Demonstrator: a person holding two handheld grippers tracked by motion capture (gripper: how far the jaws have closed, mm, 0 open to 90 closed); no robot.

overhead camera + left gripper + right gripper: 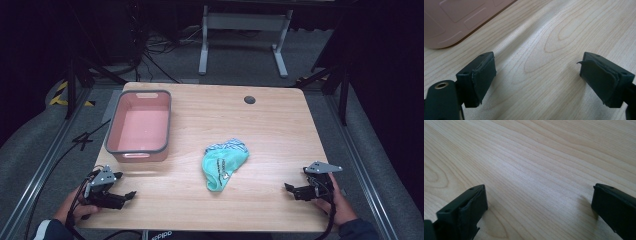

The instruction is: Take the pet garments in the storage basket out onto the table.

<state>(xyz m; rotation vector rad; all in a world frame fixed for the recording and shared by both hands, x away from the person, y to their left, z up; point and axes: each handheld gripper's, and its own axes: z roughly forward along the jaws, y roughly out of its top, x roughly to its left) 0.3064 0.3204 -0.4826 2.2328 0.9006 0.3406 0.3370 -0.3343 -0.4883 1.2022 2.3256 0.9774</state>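
Observation:
A crumpled turquoise cloth [223, 163] with a striped edge lies in the middle of the wooden table [280, 125]. A pink tub [140, 125] with a grey rim stands at the left, empty. My left gripper [125, 187] rests near the front left corner, below the tub, jaws wide apart over bare wood; its gripper view shows the open left gripper [537, 75] and a corner of the pink tub [454, 20]. My right gripper [292, 190] sits near the front right edge, to the right of the cloth. The right gripper [539, 207] stands open with nothing between its jaws.
A dark round grommet [249, 99] sits in the table's far side. Beyond the table are a grey desk frame [245, 35], cables on the floor and black-and-yellow tape [60, 92] at the left. Metal rails run along both sides.

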